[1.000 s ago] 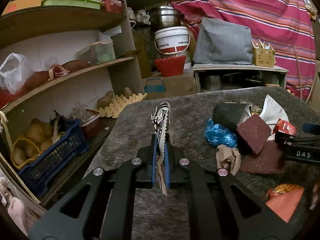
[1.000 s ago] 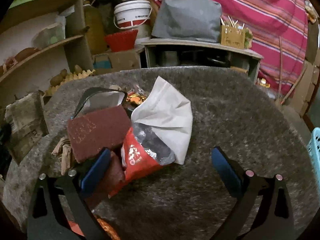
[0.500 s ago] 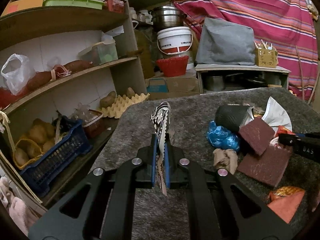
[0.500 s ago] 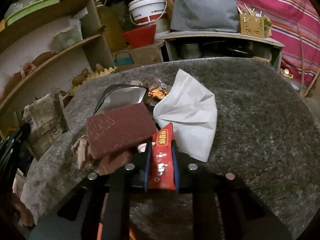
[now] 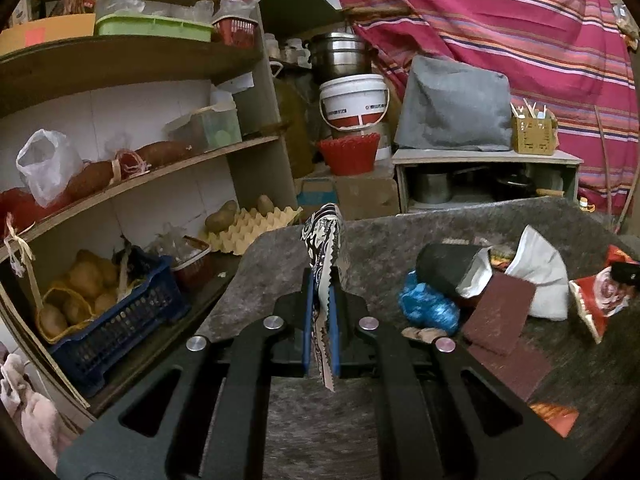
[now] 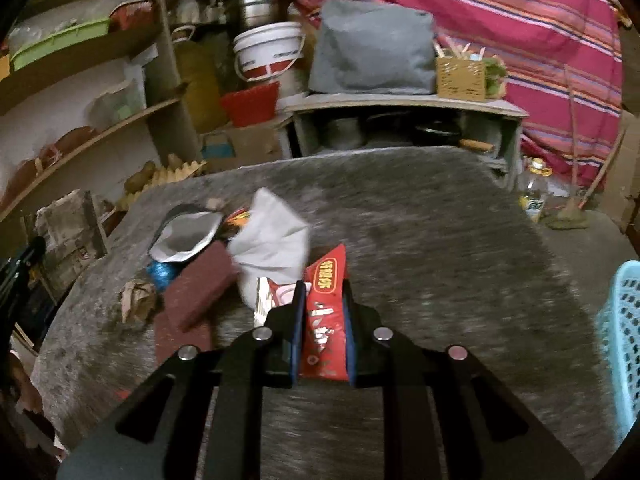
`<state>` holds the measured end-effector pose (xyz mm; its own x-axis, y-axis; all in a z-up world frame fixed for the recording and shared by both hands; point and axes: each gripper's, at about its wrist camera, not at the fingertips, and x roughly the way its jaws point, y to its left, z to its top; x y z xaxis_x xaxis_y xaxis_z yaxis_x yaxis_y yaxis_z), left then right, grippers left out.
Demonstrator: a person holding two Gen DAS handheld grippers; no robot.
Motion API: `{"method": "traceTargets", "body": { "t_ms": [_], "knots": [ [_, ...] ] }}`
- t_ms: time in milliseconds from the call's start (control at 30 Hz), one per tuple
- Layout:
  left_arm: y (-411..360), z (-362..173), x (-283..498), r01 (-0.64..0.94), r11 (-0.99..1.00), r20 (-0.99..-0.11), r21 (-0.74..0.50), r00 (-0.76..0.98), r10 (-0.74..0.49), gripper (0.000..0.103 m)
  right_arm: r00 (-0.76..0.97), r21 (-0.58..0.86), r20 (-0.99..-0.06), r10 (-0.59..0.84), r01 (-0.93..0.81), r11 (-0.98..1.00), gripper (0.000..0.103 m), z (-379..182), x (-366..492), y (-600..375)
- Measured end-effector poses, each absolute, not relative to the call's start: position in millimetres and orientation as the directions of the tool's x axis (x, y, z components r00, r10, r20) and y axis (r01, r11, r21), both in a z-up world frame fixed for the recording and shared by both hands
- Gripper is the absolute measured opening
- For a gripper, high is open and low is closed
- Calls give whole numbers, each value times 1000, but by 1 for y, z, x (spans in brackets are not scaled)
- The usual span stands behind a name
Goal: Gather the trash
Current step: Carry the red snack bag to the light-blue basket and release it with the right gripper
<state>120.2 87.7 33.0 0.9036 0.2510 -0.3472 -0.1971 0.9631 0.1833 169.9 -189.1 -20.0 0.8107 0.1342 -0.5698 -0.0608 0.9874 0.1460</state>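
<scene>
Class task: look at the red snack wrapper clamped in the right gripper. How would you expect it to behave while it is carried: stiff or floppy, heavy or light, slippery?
The red snack wrapper is squashed narrow between the right gripper fingers, so probably floppy. It looks flat and empty, so likely very light. Its glossy film may be slippery, so a loose grip might let it slide.

The left gripper (image 5: 321, 316) points a little downward over the table, its blue pads (image 5: 307, 320) pinched tight on a black-and-white patterned wrapper (image 5: 322, 248) that stands up between them and hangs out below. The right gripper (image 6: 323, 320) tilts more steeply down, its jaws drawn in on a red snack packet (image 6: 325, 320), the blue pads (image 6: 298, 320) pressing both flat sides. That view is smeared with motion blur, so the packet seems clear of the table, though this is uncertain. No hand or sleeve is visible.
</scene>
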Motion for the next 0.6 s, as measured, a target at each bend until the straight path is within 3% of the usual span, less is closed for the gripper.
{"method": "traceTargets", "body": {
  "t_ms": [233,600],
  "knots": [
    [51,62,102,-113,982,-294,150,943,154,5,845,125,-532,60,8,992,17,-1,154,-239],
    [-62,64,110,97,989,-345,114,937,-52,5,858,106,-500,-118,196,975,17,18,111,-359]
  ]
}}
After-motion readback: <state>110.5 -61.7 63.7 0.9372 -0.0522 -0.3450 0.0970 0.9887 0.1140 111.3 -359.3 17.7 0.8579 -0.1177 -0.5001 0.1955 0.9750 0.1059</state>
